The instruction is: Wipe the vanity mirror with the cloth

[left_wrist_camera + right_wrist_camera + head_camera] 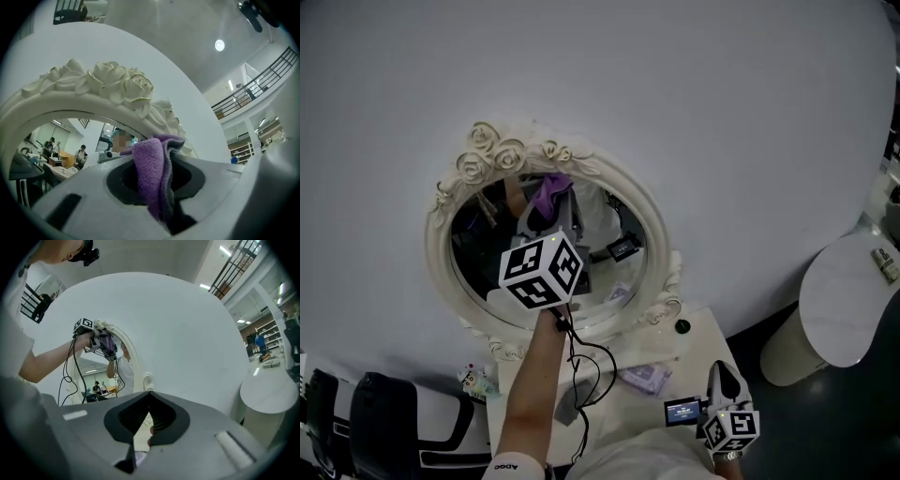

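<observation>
A plain white wall (694,103) stood behind a white tabletop (717,341). A round white pedestal table (844,305) stood at the right on a dark floor (834,422). A black chair (384,422) stood at lower left. A round ceiling light (219,45) was lit above a railed balcony (255,86).

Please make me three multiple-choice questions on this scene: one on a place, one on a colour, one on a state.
1. Where is the cloth?
A) on the table
B) near the top of the mirror
C) on the floor
2. What colour is the cloth?
A) purple
B) yellow
C) green
3. How are the right tongs?
A) shut and empty
B) shut on the cloth
C) wide open
Answers:
1 B: the left tongs hold it up there.
2 A: it shows purple in the left gripper view.
3 A: their tips meet with nothing between.
</observation>
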`<state>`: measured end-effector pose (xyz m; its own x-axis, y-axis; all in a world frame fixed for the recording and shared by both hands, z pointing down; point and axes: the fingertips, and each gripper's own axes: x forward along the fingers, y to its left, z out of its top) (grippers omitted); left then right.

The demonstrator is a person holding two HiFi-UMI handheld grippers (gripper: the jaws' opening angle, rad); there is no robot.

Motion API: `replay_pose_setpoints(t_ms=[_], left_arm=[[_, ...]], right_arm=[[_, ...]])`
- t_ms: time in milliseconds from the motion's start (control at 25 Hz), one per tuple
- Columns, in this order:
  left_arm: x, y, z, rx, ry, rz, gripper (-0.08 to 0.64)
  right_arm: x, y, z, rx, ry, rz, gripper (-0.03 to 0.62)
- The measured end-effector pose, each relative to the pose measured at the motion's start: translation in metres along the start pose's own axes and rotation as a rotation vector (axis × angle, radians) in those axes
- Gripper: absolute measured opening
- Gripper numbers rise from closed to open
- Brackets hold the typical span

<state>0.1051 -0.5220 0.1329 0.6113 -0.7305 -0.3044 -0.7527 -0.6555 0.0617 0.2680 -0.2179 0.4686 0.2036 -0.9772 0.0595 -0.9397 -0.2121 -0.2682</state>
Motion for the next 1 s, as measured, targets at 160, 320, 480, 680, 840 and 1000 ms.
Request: replay_pose_setpoints(t_ms=[160, 320, 480, 680, 840, 1000], left_arm=[[0.000, 0.000, 0.001, 0.038, 0.001, -0.010, 0.095], [-0.001, 0.006, 0.006, 0.043, -0.004, -0.020, 0.097], [-0.010, 0.023, 0.016, 0.070, -0.016, 0.003, 0.097], [-0.030, 0.058, 0.028, 0.084, -0.039, 0.062, 0.097], [-0.050, 0.094, 0.032, 0.094, -0.037, 0.127, 0.097], [-0.067, 0.121, 0.032, 0.123, -0.022, 0.185, 0.097]], right_arm=[[0.000, -0.002, -0.002, -0.005, 0.011, -0.019, 0.006], [0.005, 0.007, -0.004, -0.019, 0.021, 0.004, 0.006], [0.010, 0.019, -0.008, -0.031, 0.041, 0.034, 0.006], [0.014, 0.028, -0.013, -0.047, 0.055, 0.063, 0.006], [0.021, 0.034, -0.018, -0.055, 0.066, 0.092, 0.008], [0.028, 0.044, -0.021, -0.068, 0.077, 0.128, 0.007]])
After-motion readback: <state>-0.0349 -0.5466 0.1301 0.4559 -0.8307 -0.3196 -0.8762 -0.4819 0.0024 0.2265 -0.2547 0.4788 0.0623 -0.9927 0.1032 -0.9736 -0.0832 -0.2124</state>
